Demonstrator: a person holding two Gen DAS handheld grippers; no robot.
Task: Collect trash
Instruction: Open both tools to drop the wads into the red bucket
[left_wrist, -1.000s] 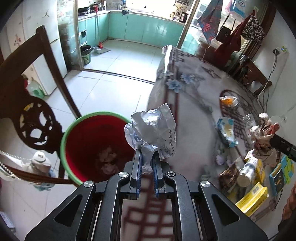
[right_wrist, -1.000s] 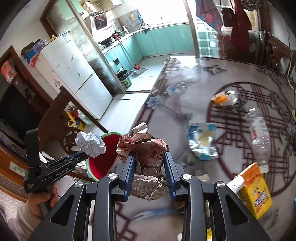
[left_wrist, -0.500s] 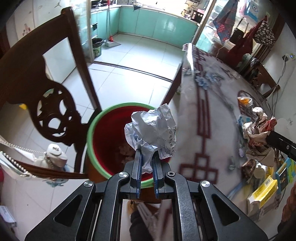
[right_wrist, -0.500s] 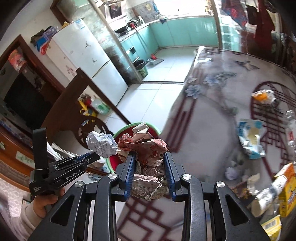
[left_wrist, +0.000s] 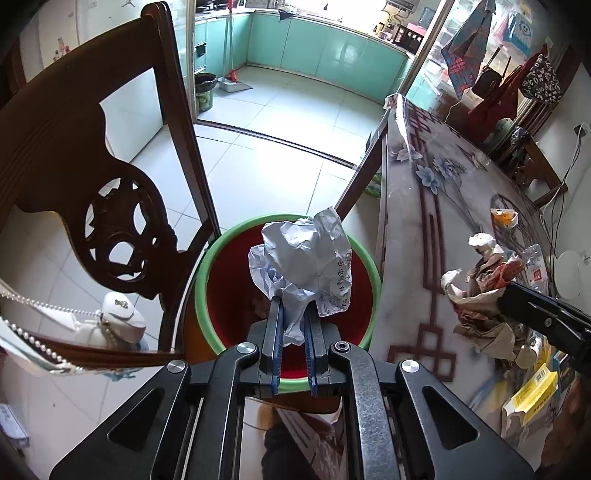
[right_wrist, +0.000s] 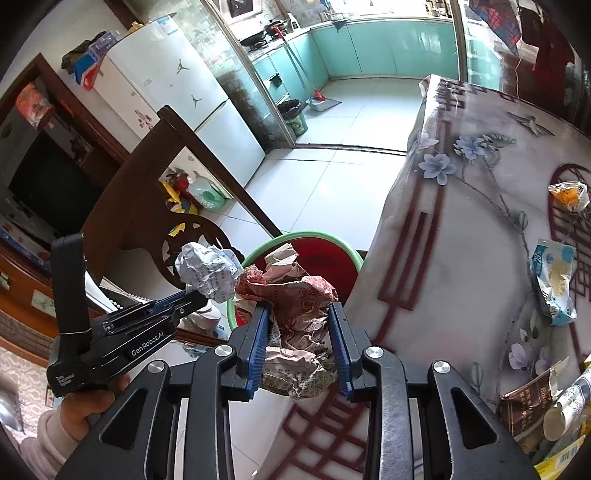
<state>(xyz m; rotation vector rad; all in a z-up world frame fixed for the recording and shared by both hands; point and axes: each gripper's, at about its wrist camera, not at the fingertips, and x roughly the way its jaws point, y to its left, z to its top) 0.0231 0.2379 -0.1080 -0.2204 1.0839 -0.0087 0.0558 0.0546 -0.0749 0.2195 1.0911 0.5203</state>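
Trash was half collected: left tongs (left_wrist: 293, 325) pinching white paper (left_wrist: 306, 266) and right tongs (right_wrist: 301, 343) pinching a brown wrapper (right_wrist: 295, 314) hung over the bin (left_wrist: 218, 258); packets (right_wrist: 554, 280) lay right on the tabletop (right_wrist: 461, 258).

Red bin (left_wrist: 236, 291), green rim; floral tablecloth (right_wrist: 461, 236)

bucket (left_wrist: 207, 266) floor hidden by crumpled paper (left_wrist: 306, 258), yellow box (right_wrist: 561, 463) cut off
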